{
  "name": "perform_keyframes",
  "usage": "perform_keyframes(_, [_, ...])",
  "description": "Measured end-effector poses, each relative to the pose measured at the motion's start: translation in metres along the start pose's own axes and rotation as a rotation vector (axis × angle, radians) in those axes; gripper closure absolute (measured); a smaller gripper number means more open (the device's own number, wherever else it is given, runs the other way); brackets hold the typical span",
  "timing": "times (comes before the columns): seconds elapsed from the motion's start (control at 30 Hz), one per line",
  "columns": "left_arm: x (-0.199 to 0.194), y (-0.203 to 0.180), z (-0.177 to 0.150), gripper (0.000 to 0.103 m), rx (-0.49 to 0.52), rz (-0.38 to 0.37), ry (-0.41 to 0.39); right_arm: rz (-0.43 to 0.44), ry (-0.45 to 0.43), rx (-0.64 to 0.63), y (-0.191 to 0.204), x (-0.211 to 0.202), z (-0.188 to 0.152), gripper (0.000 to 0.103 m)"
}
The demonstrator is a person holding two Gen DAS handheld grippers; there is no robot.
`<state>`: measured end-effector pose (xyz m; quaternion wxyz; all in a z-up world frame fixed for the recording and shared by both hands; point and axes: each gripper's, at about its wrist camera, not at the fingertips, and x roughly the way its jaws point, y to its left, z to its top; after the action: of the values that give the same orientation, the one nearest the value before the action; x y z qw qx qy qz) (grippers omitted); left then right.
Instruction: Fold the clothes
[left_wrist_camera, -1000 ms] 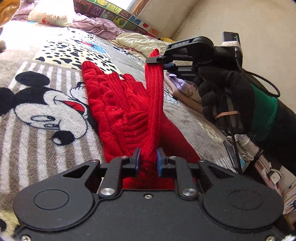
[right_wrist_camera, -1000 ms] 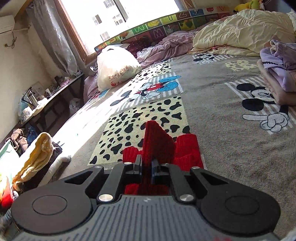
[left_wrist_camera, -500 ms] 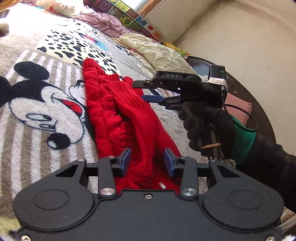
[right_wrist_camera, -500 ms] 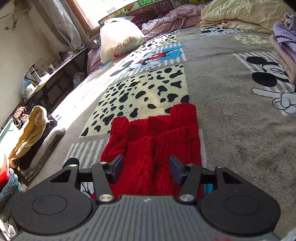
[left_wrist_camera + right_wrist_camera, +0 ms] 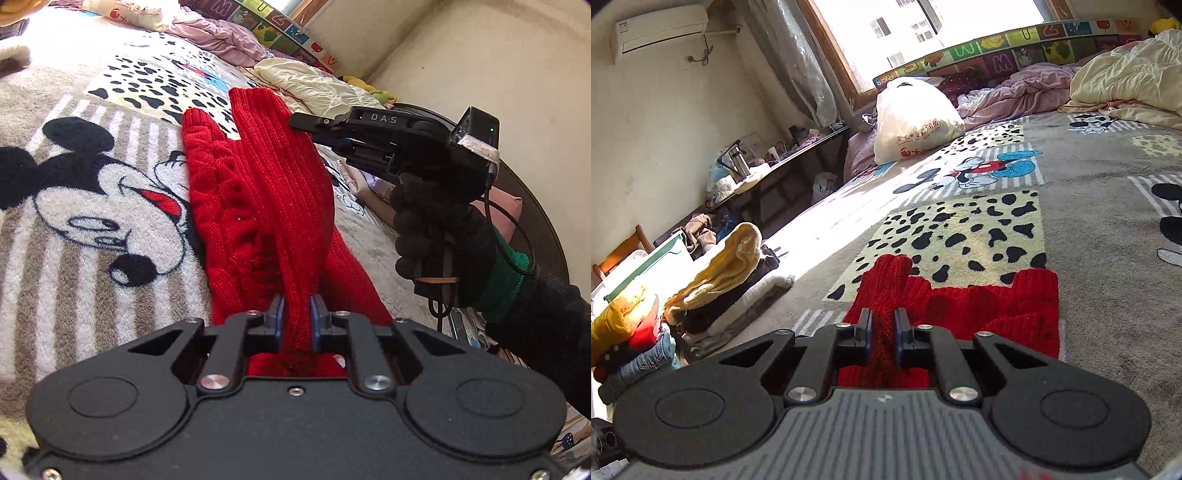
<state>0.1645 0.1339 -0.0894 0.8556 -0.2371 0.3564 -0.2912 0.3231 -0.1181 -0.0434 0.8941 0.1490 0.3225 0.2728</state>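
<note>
A red knitted sweater lies partly folded on the cartoon-print bed blanket. My left gripper is shut on a raised fold of its near edge. In the left wrist view the right gripper, held by a black-gloved hand, pinches the far end of that same lifted strip. The right wrist view shows my right gripper shut on a bunched ridge of the sweater, which spreads to the right over the blanket.
A stack of folded clothes sits at the bed's left edge. A white plastic bag, purple bedding and a cream quilt lie near the window. A cluttered desk stands beside the bed.
Half a second ago both grippers were open over the flat sweater. Both have now shut on it and lifted a long fold between them.
</note>
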Motion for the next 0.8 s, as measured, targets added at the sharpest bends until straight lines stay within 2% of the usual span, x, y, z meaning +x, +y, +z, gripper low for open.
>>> perform_keyframes(0.1, [0.002,0.007,0.000,0.090,-0.053,0.004,0.023,-0.122,0.152,0.015,-0.013,0.038,-0.010,0.082])
perform_keyframes(0.17, [0.003,0.005,0.000,0.090,-0.039,0.000,0.034,-0.111,0.128,0.002,-0.009,0.035,-0.012,0.079])
perform_keyframes(0.23, [0.003,0.002,0.000,0.089,-0.019,-0.006,0.043,-0.085,0.085,-0.012,-0.004,0.026,-0.012,0.061])
perform_keyframes(0.3, [0.001,0.002,0.001,0.082,-0.016,-0.015,0.042,-0.076,0.027,-0.033,0.000,0.007,-0.010,0.061])
perform_keyframes(0.43, [-0.014,0.002,0.006,0.080,-0.009,0.003,-0.036,-0.056,-0.030,-0.156,0.017,-0.032,-0.015,0.061])
perform_keyframes(0.53, [-0.028,-0.007,0.012,0.080,0.060,0.047,-0.152,-0.008,-0.038,-0.264,0.036,-0.052,-0.032,0.062])
perform_keyframes(0.6, [-0.021,-0.018,0.017,0.080,0.139,0.033,-0.182,0.018,-0.020,-0.315,0.044,-0.053,-0.045,0.064])
perform_keyframes(0.63, [-0.017,-0.024,0.019,0.080,0.179,0.024,-0.194,0.020,0.008,-0.314,0.043,-0.047,-0.049,0.064])
perform_keyframes(0.7, [-0.003,-0.035,0.022,0.080,0.250,0.020,-0.192,0.028,0.096,-0.214,0.029,-0.026,-0.056,0.064])
perform_keyframes(0.73, [0.007,-0.038,0.022,0.080,0.264,0.044,-0.169,0.035,0.157,-0.129,0.018,-0.014,-0.059,0.071])
perform_keyframes(0.77, [0.020,-0.036,0.023,0.081,0.258,0.072,-0.122,0.047,0.185,-0.048,0.006,-0.008,-0.059,0.077])
perform_keyframes(0.8, [0.035,-0.030,0.025,0.081,0.235,0.090,-0.009,0.062,0.167,0.004,-0.002,-0.010,-0.056,0.078])
